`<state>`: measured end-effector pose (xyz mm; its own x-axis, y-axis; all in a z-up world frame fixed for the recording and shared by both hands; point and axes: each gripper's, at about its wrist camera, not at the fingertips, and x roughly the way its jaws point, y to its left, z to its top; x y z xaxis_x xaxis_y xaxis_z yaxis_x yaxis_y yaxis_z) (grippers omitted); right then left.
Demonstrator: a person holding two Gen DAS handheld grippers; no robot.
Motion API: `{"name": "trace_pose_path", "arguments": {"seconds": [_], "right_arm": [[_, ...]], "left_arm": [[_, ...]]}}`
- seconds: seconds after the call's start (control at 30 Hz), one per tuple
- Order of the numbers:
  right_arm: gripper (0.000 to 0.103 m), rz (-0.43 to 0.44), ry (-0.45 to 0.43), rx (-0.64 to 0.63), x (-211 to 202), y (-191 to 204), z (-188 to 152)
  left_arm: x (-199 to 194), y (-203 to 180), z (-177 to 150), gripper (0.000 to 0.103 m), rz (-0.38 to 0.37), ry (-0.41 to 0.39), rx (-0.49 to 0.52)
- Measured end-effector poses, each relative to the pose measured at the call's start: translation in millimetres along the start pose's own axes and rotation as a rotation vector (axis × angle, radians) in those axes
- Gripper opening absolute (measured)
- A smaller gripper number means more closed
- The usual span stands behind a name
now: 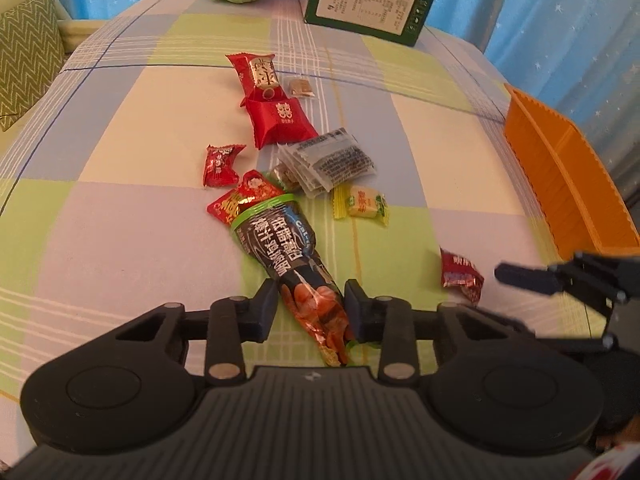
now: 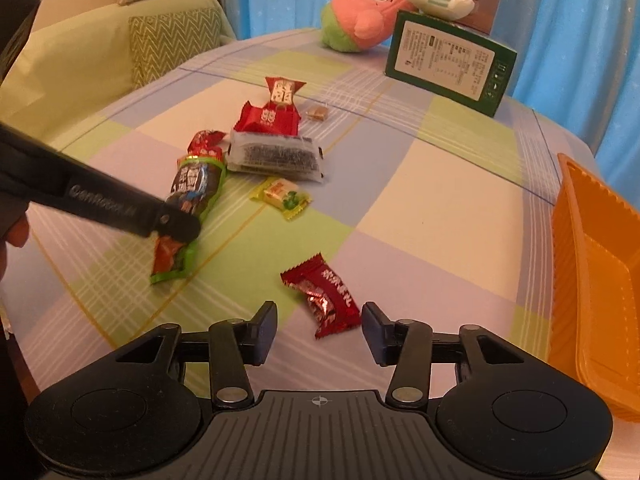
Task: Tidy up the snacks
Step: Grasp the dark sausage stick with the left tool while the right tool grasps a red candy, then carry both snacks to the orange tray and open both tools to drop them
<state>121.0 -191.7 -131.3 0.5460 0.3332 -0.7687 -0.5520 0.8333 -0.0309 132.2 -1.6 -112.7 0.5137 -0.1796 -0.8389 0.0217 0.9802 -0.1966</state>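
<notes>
A long dark snack pouch [image 1: 298,264] with a green-edged top lies on the checked surface [image 1: 120,240], its orange lower end between the fingers of the left hand-held gripper [image 1: 311,307], whose jaws are clamped on it from both sides. To its right, a dark red candy [image 2: 326,300] lies flat between the spread jaws of the right hand-held gripper [image 2: 319,330], which stand apart and clear of the wrapper. Beyond the pouch sit a yellow-green sweet [image 1: 362,205], a clear printed packet [image 1: 330,164], a small red candy [image 1: 221,165] and a red pillow-shaped packet [image 1: 280,122] touching another red-and-gold wrapper [image 1: 258,74]. An orange ribbed tray [image 2: 592,280] rests at the right edge of the surface. At the far side stand a green box [image 1: 366,2] and plush toys [image 2: 360,20].
</notes>
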Motion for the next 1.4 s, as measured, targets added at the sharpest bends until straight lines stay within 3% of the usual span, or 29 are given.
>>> {"name": "trace_pose_path", "arguments": {"seconds": [0.33,0.4,0.43,0.7,0.87,1.1,1.27,1.4], "right_arm": [[0.047,0.073,0.007,0.056,19.8,-25.0,14.5],[0.037,0.083,0.015,0.045,20.0,-24.4,12.8],[0.025,0.085,0.018,0.044,19.2,-23.3,11.7],[0.025,0.076,0.01,0.086,10.6,-14.5,0.2],[0.025,0.063,0.008,0.124,6.1,-13.1,-4.1],[0.025,0.05,0.006,0.166,-0.8,-7.5,-10.0],[0.025,0.033,0.004,0.192,-3.1,-5.9,-12.5],[0.025,0.014,-0.005,0.228,-6.8,-7.4,-13.4]], "left_arm": [[-0.6,-2.1,-0.4,0.031,0.036,0.007,0.024],[1.1,-3.4,-0.4,0.035,0.052,0.001,0.013],[1.8,-4.0,-0.3,0.036,0.063,-0.007,0.007],[8.7,-6.1,0.8,0.036,0.103,-0.038,-0.033],[0.1,-7.5,-9.8,0.028,0.106,-0.029,-0.028],[-7.7,-12.0,-26.7,0.027,0.105,-0.017,0.006],[-5.2,-22.4,-30.7,0.027,0.145,-0.027,0.092],[-9.7,-21.6,-32.4,0.026,0.13,-0.033,0.082]]}}
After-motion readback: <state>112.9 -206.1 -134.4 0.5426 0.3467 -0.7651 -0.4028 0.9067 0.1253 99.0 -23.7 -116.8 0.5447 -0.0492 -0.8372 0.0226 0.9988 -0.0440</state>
